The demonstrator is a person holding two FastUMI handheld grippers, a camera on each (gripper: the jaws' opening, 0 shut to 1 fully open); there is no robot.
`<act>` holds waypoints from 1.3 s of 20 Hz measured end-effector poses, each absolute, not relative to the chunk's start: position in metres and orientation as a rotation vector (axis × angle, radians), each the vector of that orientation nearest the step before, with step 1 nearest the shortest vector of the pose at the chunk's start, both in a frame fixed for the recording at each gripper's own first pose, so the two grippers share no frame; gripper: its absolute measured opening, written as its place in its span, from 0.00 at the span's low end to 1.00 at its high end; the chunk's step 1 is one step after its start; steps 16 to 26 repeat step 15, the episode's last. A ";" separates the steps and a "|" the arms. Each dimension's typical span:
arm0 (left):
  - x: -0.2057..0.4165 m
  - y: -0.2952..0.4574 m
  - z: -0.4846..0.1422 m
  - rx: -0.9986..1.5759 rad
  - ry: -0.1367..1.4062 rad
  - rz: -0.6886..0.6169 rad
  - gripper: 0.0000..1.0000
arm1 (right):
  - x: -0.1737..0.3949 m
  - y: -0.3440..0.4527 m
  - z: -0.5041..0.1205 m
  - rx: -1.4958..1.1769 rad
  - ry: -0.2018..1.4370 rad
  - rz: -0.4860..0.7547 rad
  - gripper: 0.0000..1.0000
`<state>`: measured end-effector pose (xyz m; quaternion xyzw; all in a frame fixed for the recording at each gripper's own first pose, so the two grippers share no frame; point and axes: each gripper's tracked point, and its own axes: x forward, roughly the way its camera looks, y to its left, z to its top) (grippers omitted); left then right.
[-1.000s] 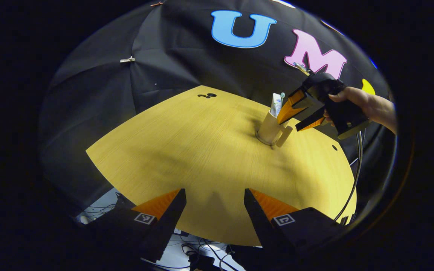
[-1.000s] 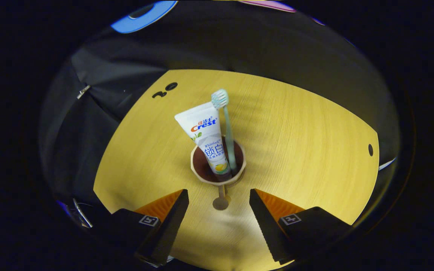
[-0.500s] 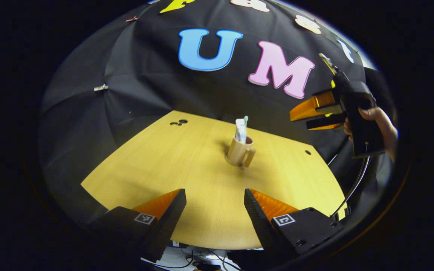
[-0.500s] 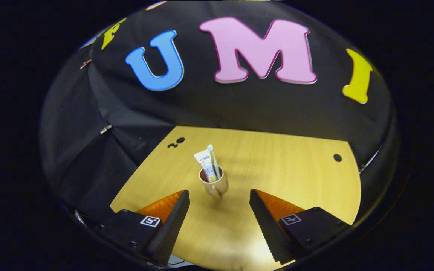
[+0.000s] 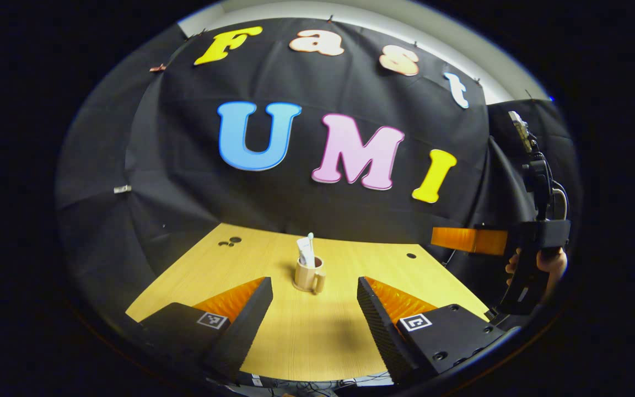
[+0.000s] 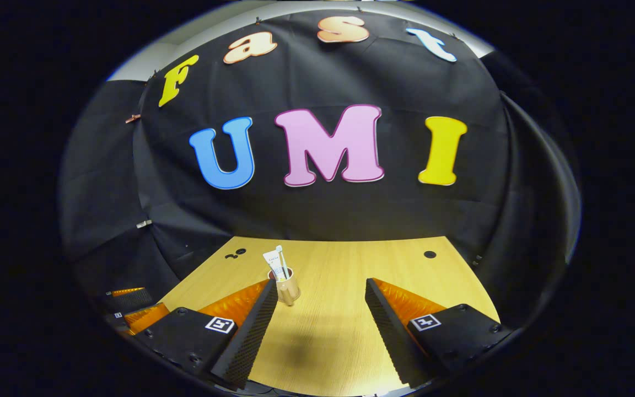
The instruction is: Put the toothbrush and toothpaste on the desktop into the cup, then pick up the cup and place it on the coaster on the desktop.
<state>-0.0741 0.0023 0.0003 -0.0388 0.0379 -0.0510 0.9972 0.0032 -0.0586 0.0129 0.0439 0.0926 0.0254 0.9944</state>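
1. Left gripper view – the left gripper (image 5: 313, 309) hangs above the near part of the wooden table (image 5: 306, 342), its two fingers spread wide apart with nothing between them.
2. Same view – the cup (image 5: 308, 274) stands upright on the table, well beyond the fingertips and seen in the gap between them, its handle turned toward the camera and a little to the right.
3. The toothpaste (image 5: 305, 252) and the toothbrush (image 5: 311, 245) stand in the cup, side by side, poking above the rim.
4. The coaster cannot be made out under the cup from this far off.
5. At the right edge, the right gripper (image 5: 463, 240) is held level by a hand (image 5: 543, 263), beyond the table's right edge and well apart from the cup; it is seen side-on, so I cannot tell its finger gap here.
6. Right gripper view – its own two fingers stand wide apart over the near table (image 6: 339, 331), gripping nothing.
7. The cup (image 6: 287, 286) sits just past the tip of the left-hand finger, upright, with the toothpaste (image 6: 273, 262) and toothbrush (image 6: 282, 259) rising from it.
8. At the lower left edge, part of the left gripper (image 6: 130, 309) shows, low beside the table's edge.
9. Small dark holes (image 6: 430, 254) mark the far tabletop.
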 end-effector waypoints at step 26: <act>-0.105 -0.043 -0.018 -0.060 0.078 -0.215 0.98 | -0.085 -0.062 -0.029 0.212 0.163 -0.025 0.98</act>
